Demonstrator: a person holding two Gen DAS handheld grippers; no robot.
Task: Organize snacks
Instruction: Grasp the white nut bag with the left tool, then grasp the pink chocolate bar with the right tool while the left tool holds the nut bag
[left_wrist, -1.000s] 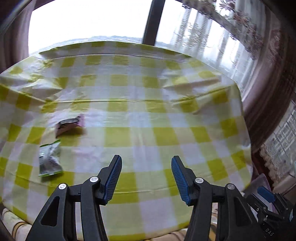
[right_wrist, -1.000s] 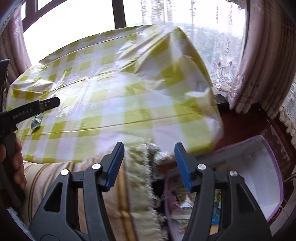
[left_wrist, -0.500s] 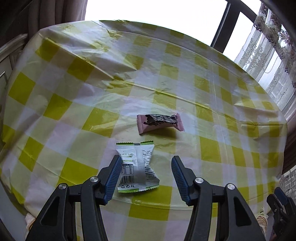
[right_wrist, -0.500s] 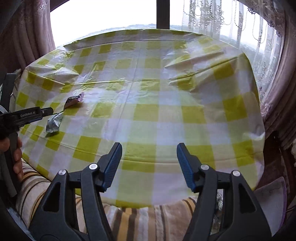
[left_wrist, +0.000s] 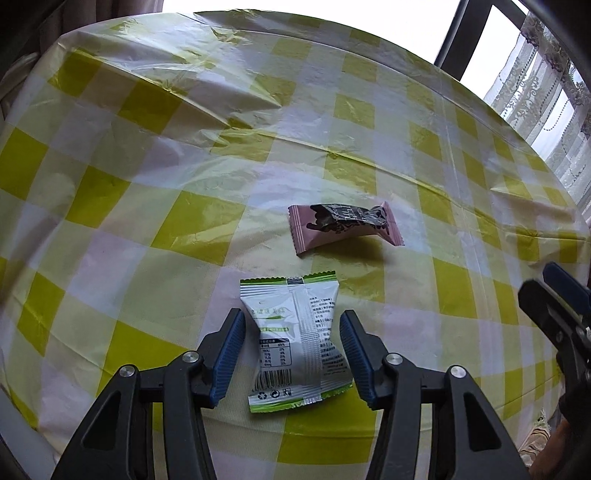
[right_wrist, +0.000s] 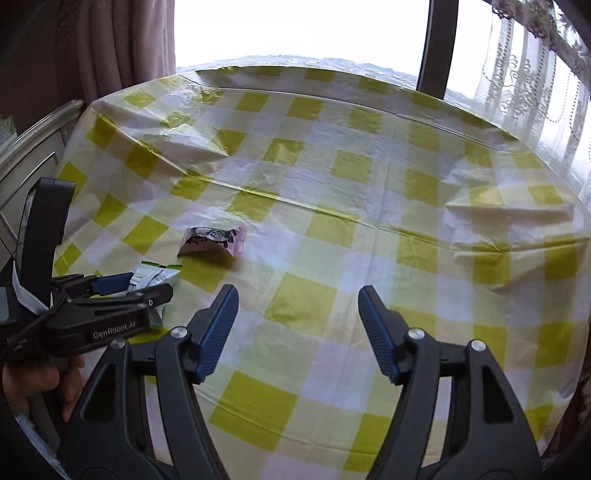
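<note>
A green-and-white snack packet (left_wrist: 295, 343) lies flat on the yellow-checked tablecloth (left_wrist: 184, 221). My left gripper (left_wrist: 291, 314) straddles it; its jaws are closing with a blue pad close to each side of the packet, a thin gap still showing. A pink packet with a dark print (left_wrist: 343, 227) lies just beyond. In the right wrist view the pink packet (right_wrist: 214, 240) and the green-and-white one (right_wrist: 155, 273) sit far left, with the left gripper (right_wrist: 147, 286) over the latter. My right gripper (right_wrist: 298, 291) hovers above bare cloth, its jaws opening with nothing between them.
The cloth is creased, with raised folds at the back left (left_wrist: 221, 96) and right (right_wrist: 517, 214). A window and lace curtains (right_wrist: 535, 74) stand behind the table. A person's hand (right_wrist: 37, 380) holds the left gripper's handle. The right gripper (left_wrist: 537, 277) shows at the left view's right edge.
The left gripper swung left, came down over the green-and-white packet and narrowed its jaws. The right gripper swung from a bin beside the table to over the tabletop and widened.
</note>
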